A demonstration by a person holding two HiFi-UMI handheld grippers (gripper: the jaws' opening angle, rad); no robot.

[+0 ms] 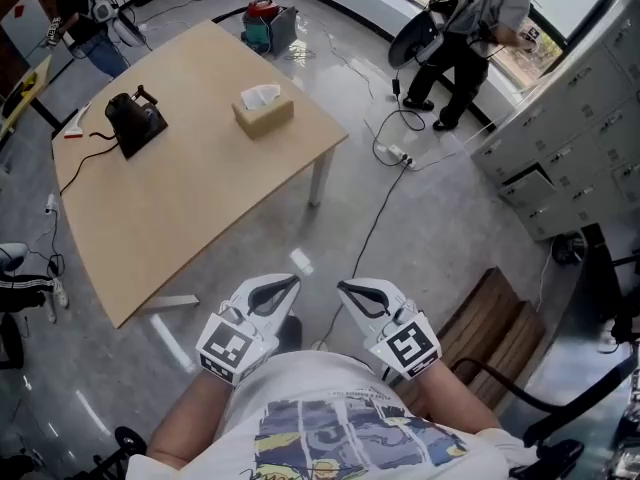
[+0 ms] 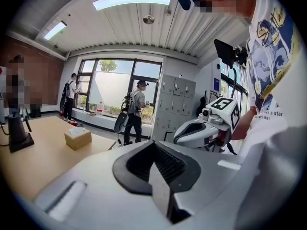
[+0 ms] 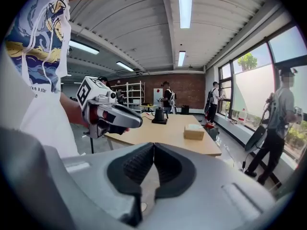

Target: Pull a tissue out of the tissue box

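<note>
tissue box (image 1: 263,114) on table (image 1: 200,193) — left gripper (image 1: 293,282), right gripper (image 1: 343,287) closed

I wear a white short-sleeved T-shirt (image 1: 330,388) with a blue-and-yellow print. My left gripper (image 1: 291,282) and right gripper (image 1: 344,288) have glossy white shells, black ribbed pads (image 2: 165,164) and black-and-white marker cubes (image 1: 228,348).

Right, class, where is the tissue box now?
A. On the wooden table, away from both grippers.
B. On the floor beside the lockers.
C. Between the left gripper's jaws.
A: the tissue box stands on the table; the left gripper and right gripper, both shut and empty, are over the floor.
</note>
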